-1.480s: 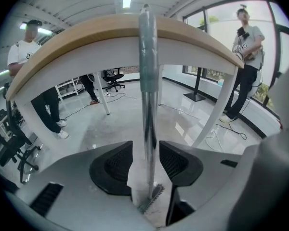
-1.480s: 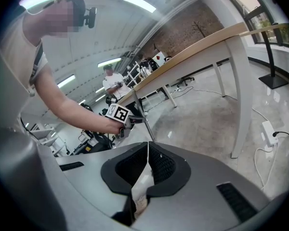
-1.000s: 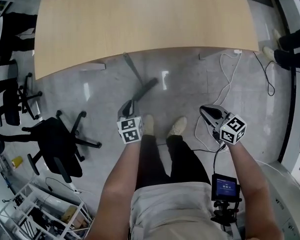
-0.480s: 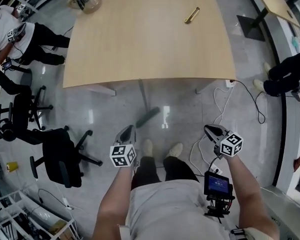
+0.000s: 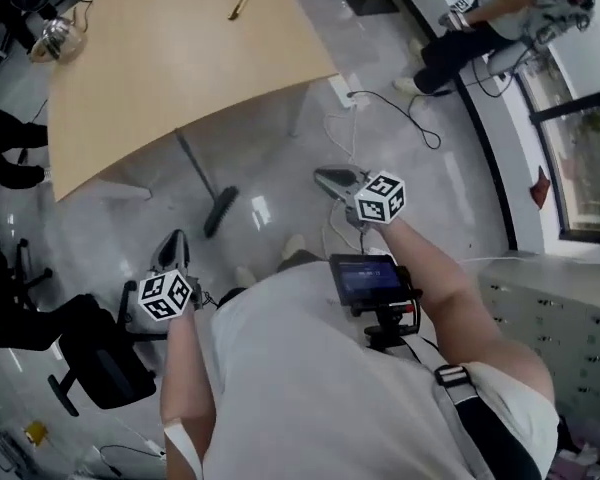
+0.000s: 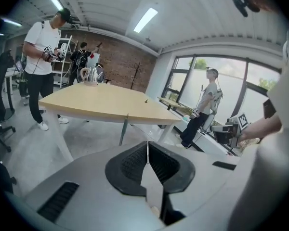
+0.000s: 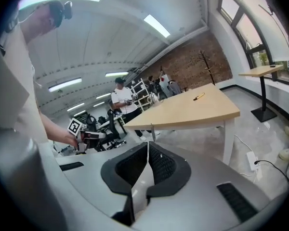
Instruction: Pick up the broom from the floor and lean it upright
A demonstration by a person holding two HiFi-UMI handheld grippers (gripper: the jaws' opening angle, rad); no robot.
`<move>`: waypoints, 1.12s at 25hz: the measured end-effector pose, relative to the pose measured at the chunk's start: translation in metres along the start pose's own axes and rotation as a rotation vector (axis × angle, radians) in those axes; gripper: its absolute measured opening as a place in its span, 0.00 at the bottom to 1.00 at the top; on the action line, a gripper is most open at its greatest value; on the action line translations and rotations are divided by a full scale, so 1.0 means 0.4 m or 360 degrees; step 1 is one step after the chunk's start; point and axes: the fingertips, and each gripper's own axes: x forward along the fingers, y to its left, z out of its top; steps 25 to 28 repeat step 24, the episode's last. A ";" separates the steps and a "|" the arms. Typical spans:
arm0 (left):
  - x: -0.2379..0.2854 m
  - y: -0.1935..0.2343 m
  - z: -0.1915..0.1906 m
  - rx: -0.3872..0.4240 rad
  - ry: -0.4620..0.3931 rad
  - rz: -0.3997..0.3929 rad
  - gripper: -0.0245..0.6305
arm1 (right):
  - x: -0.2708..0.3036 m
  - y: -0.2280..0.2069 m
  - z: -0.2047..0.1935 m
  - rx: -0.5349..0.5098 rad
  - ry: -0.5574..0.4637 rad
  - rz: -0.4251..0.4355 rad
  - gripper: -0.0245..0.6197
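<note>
The broom (image 5: pixel 194 166) stands tilted, its thin handle resting against the edge of the wooden table (image 5: pixel 160 68) and its dark head (image 5: pixel 220 211) on the grey floor. Its handle (image 6: pixel 124 129) shows as a thin pole at the table edge in the left gripper view, and again (image 7: pixel 152 131) in the right gripper view. My left gripper (image 5: pixel 172 247) is shut and empty, held up well short of the broom. My right gripper (image 5: pixel 326 179) is also shut and empty, to the right of the broom head.
A black office chair (image 5: pixel 95 353) stands at lower left. White and black cables with a power strip (image 5: pixel 341 90) lie near the table leg. People stand at top right (image 5: pixel 485 18) and far left. A small brass object (image 5: pixel 239 4) lies on the table.
Both grippers have risen away from the floor and the head view has swung round. The broom stays leaning at the table edge.
</note>
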 end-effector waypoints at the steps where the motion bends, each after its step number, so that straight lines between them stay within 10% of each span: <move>1: -0.011 -0.030 0.008 0.0008 -0.0011 -0.0030 0.06 | -0.023 0.022 0.017 0.0000 -0.0019 -0.0002 0.07; 28: -0.207 -0.170 0.024 0.0254 -0.0086 -0.0486 0.06 | -0.020 0.460 0.108 -0.0021 -0.0235 0.0063 0.07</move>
